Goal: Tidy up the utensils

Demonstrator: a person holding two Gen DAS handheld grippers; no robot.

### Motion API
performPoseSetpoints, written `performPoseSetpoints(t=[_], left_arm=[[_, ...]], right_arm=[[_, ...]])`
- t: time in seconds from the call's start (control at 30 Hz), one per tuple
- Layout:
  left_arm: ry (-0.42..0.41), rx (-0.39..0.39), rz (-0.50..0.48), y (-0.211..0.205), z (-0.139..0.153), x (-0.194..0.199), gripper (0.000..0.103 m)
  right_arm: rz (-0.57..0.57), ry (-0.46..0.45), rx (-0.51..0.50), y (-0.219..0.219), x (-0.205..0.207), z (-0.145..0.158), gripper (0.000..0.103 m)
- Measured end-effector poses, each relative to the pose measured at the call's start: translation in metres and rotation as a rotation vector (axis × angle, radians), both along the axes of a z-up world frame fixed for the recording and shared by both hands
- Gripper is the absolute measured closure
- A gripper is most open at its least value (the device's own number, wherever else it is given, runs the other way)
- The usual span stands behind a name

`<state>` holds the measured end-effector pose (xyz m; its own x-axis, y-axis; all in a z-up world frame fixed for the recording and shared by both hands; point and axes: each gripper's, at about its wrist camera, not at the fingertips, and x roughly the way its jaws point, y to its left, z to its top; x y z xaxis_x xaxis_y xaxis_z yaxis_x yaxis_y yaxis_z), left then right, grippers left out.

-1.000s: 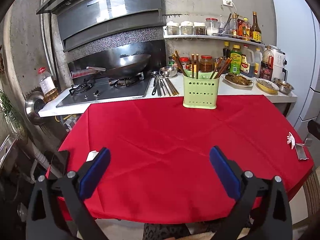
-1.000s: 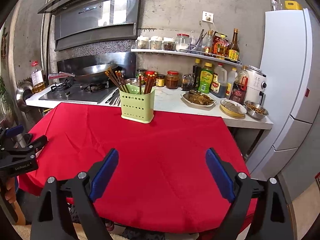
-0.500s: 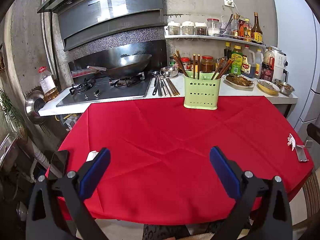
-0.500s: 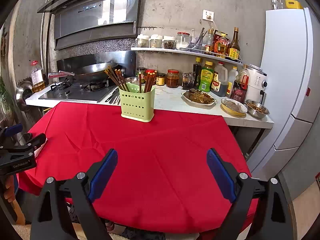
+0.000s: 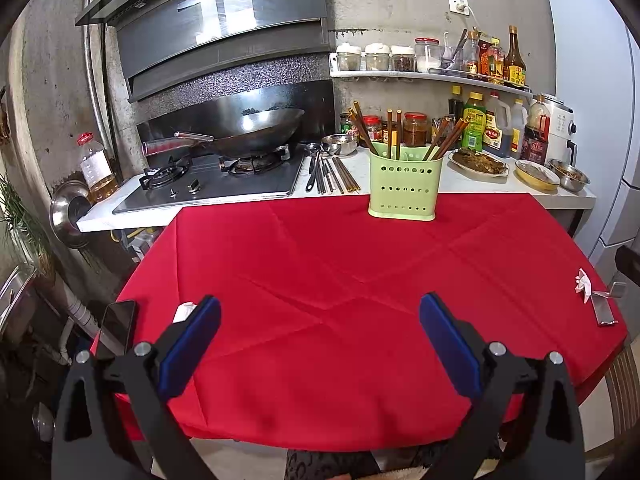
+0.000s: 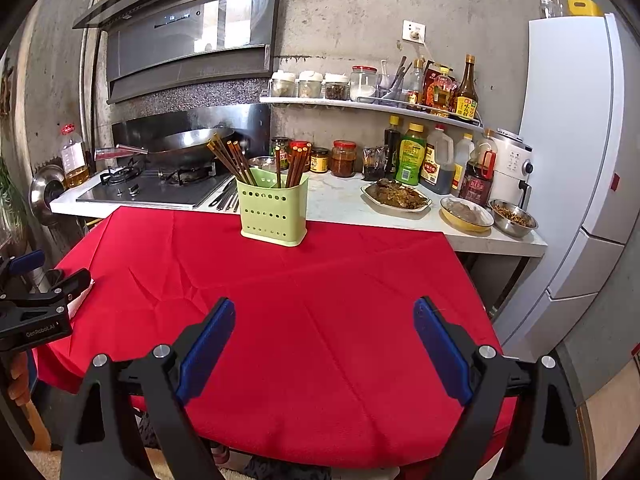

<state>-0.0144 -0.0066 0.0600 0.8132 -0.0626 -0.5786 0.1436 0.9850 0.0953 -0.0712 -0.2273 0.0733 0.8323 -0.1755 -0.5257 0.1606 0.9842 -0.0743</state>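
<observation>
I count one green utensil holder point(image 5: 403, 185) at the red tabletop's point(image 5: 340, 280) far edge, one wok point(image 5: 256, 132), one phone point(image 5: 116, 322).

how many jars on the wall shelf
4 on the shelf: three white-lidded jars at its left end, then a red-lidded jar. Bottles farther right may hide more.
</observation>
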Motion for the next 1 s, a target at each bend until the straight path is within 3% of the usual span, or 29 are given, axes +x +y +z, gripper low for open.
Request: performPoseSetpoints(t=[1.0], left_arm=[[0.000,0.006,0.001,-0.0015,0.0028,0.0035,0.006]], right_arm=[[-0.002,-0.008,0.011,-0.0059,-0.0002,0.0023,0.013]])
